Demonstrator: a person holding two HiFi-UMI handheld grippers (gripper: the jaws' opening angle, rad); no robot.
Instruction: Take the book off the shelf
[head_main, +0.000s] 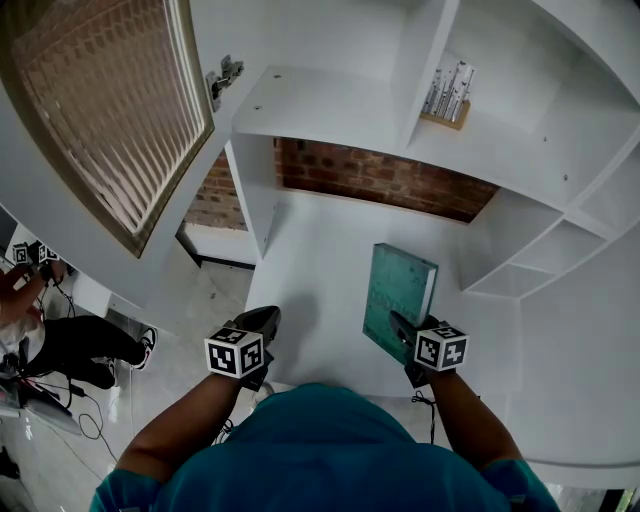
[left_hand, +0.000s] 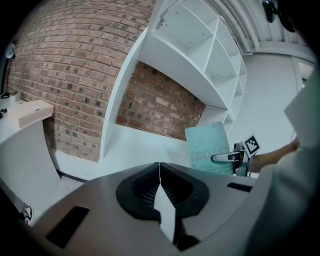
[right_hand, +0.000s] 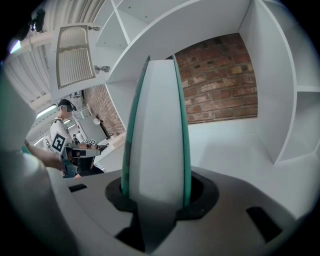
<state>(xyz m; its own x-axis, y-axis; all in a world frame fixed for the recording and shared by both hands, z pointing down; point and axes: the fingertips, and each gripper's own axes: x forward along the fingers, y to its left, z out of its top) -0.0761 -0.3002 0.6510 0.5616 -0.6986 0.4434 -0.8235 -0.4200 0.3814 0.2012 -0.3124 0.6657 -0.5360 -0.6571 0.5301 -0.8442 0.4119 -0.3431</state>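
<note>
1. The right gripper (right_hand: 155, 196) is clamping the teal book (right_hand: 155, 135); its jaws are pressing on the two covers, with the white page block showing between them.
2. The book is sticking out ahead of that gripper, in the air above the white surface (head_main: 320, 270) and short of the brick back wall (head_main: 390, 180). As far as the views show, nothing else is touching it.
3. The left gripper (left_hand: 160, 190) is hanging well off to the left of the book. Its jaws are closed together on nothing.
4. Judging by this, the pick-up is looking done and the book is already coming clear of the shelf unit (head_main: 330, 110). Carrying it fully out toward the person is what seems to be left.
5. The book is standing on edge, its covers facing left and right of the right gripper.
6. Its page edge is facing back at that gripper, so the spine is probably pointing away toward the brick.
7. Its long axis seems to be running up and away from the jaws, though the wide lens is making this hard to settle.
</note>
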